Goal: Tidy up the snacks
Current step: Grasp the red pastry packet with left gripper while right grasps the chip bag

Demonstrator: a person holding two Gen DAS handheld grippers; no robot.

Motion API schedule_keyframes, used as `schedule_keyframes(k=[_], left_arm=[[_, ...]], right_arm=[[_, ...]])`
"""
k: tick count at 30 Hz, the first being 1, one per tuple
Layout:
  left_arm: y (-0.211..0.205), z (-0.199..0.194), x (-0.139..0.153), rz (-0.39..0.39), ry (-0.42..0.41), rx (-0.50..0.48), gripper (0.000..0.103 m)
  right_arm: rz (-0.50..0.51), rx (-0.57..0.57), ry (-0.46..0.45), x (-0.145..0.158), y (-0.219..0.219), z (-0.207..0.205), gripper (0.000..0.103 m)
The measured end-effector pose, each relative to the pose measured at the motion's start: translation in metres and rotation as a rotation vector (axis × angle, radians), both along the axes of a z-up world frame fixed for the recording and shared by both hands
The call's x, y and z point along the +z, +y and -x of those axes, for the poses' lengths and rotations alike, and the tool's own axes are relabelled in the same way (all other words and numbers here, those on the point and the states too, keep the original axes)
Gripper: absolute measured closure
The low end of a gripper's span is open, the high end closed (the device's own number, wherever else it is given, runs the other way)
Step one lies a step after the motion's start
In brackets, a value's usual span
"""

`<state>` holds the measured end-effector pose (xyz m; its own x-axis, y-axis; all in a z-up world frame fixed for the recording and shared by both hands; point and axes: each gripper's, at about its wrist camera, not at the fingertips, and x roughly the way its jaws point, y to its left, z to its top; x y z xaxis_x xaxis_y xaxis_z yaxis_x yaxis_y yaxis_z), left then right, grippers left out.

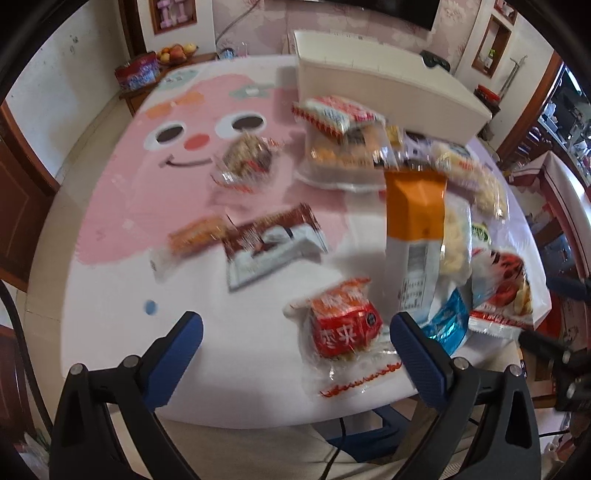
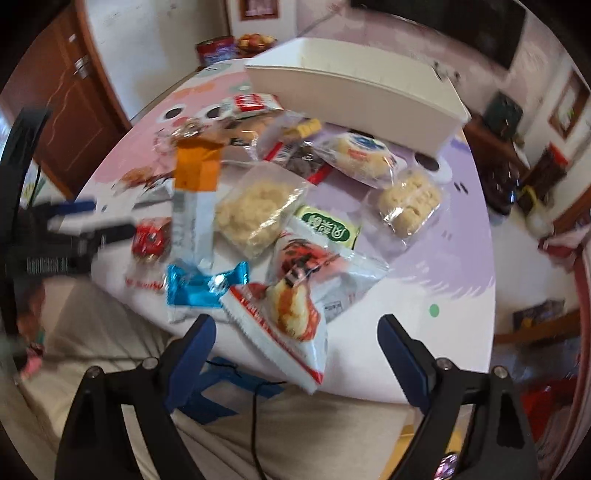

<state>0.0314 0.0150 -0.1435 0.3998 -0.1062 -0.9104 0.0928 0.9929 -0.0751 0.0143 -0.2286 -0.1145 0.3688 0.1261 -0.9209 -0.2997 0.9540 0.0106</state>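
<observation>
From my remote station I judge this a lived-in home, a sitting or dining room. The evidence: a table (image 1: 110,280) under a pink cartoon-face cloth, a bowl of fruit (image 1: 176,53) and a printed tin (image 1: 137,75) on a wooden sideboard (image 1: 192,61), a dark flat screen (image 1: 399,11) mounted on floral wallpaper, brown panelled wooden doors (image 2: 79,122), and wall niches with wooden frames (image 1: 495,44). Household clutter lines the floor and shelves at the right edge, though blur keeps me from identifying items there.
</observation>
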Motion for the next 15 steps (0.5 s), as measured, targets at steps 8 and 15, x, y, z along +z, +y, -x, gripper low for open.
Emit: schedule_keyframes(k=[8,15], left_arm=[[-0.005,-0.007,-0.02,0.005,0.022,0.012,0.004],[-0.015,-0.014,-0.03,-0.006,0.023,0.0,0.016]], right_arm=[[-0.055,-0.104,0.114,-0.033,0.002,-0.03,0.013],[-0.079,-0.127,0.149,-0.049,0.006,-0.039,0.017]])
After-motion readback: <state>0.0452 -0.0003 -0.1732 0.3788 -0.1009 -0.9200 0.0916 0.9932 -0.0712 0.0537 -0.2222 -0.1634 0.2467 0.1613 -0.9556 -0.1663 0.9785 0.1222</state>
